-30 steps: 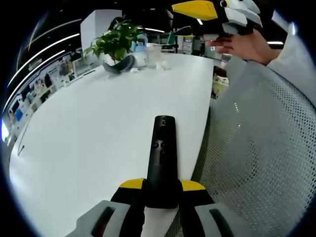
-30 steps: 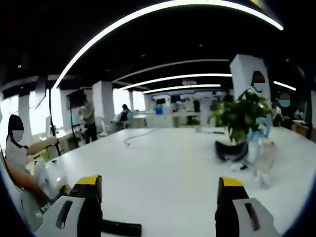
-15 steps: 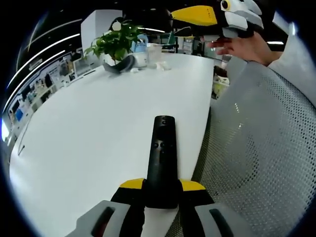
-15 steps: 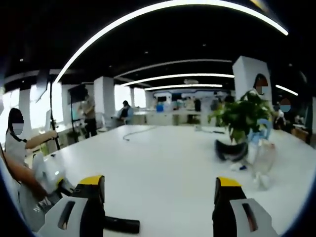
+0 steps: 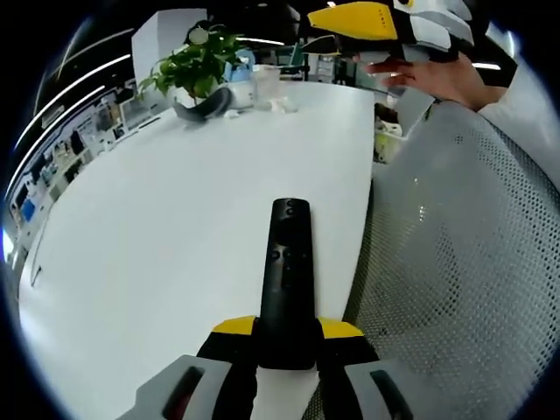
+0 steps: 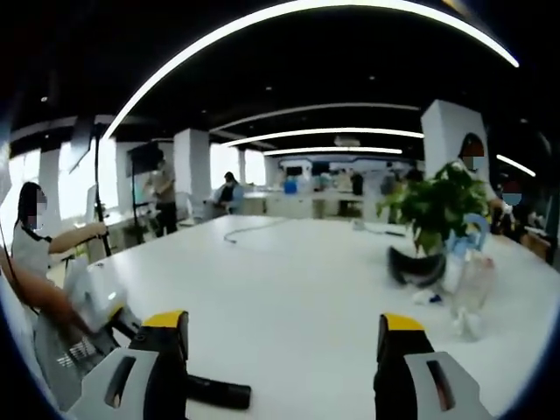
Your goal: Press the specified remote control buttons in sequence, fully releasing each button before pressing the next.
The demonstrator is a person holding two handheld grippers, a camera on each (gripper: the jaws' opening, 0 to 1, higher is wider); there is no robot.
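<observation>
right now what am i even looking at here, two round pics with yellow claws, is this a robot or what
No robot: a person holds a two-jaw gripper in each hand, and a fisheye camera rides on each one. In the left gripper view, the left gripper is shut on a black remote control, held out over a white table. The right gripper shows at the top of that view, in the person's hand. The right gripper view looks out between that gripper's open, empty jaws. A potted plant stands on the table, and the remote's end peeks in at lower left.
</observation>
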